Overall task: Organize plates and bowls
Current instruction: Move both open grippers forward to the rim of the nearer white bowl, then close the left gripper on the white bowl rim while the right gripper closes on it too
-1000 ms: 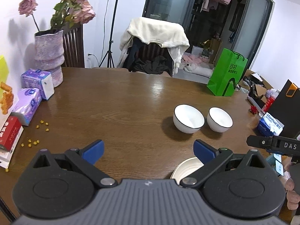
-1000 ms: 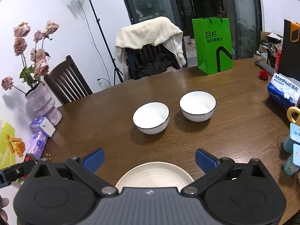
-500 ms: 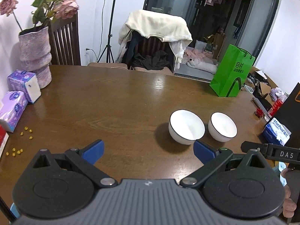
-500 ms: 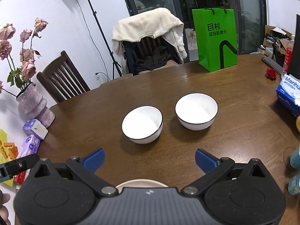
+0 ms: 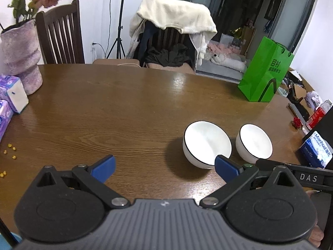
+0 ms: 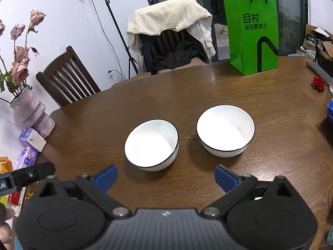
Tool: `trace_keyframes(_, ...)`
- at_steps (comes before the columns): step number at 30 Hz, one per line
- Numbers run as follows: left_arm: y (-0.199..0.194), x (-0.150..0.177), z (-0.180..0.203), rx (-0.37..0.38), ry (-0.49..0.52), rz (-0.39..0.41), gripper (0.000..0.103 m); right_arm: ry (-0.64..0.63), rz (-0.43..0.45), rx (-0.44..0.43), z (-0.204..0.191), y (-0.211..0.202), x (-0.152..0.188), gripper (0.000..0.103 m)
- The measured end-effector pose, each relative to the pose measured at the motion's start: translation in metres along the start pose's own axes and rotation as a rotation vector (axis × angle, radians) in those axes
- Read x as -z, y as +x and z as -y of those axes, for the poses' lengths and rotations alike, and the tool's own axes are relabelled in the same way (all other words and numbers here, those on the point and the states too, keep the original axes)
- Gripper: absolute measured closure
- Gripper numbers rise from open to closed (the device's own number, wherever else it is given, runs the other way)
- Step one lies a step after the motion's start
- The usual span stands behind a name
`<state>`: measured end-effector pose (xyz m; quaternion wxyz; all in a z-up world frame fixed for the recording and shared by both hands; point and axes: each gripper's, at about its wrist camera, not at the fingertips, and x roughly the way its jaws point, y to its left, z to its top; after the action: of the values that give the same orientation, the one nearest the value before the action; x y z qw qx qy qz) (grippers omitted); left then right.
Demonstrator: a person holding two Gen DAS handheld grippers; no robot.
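I see two white bowls on the tabletop [image 6: 208,87], left bowl [image 6: 152,144] just beside right bowl [image 6: 225,130], not touching. They look glazed, stiff, slippery and breakable; I'd pinch a rim. Right gripper [image 6: 165,177] and left gripper [image 5: 164,166] both gape, empty. Only the left view shows scattered yellow bits [image 5: 9,152].

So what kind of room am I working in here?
Most likely a home dining room: a wooden table with dining chairs, two bowls, a flower vase, and clothes draped over one chair.
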<state>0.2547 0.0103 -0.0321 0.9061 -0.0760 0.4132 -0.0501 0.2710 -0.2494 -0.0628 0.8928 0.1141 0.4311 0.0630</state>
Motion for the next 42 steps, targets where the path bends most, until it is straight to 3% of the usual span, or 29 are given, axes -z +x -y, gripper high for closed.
trace_keyframes(11,0.047,-0.012,0.012,-0.024,-0.01,-0.049,0.0,-0.021,-0.052,-0.022,0.009,0.048,-0.017,0.015)
trace_keyframes(15,0.062,-0.016,0.014,-0.033,-0.022,-0.065,0.0,-0.03,-0.078,-0.028,0.009,0.064,-0.02,0.023)
trace_keyframes(20,0.08,-0.02,0.015,-0.045,-0.05,-0.079,0.0,-0.035,-0.097,-0.039,0.01,0.08,-0.022,0.026)
trace_keyframes(28,0.108,-0.022,0.02,-0.054,-0.072,-0.105,0.0,-0.03,-0.127,-0.063,0.013,0.106,-0.027,0.047)
trace_keyframes(32,0.12,-0.02,0.021,-0.053,-0.082,-0.125,0.001,-0.036,-0.138,-0.067,0.013,0.115,-0.027,0.047)
trace_keyframes(36,0.132,-0.02,0.023,-0.05,-0.088,-0.147,0.009,-0.044,-0.148,-0.065,0.013,0.122,-0.027,0.05)
trace_keyframes(42,0.149,-0.017,0.025,-0.046,-0.093,-0.178,0.022,-0.04,-0.173,-0.071,0.013,0.134,-0.023,0.066)
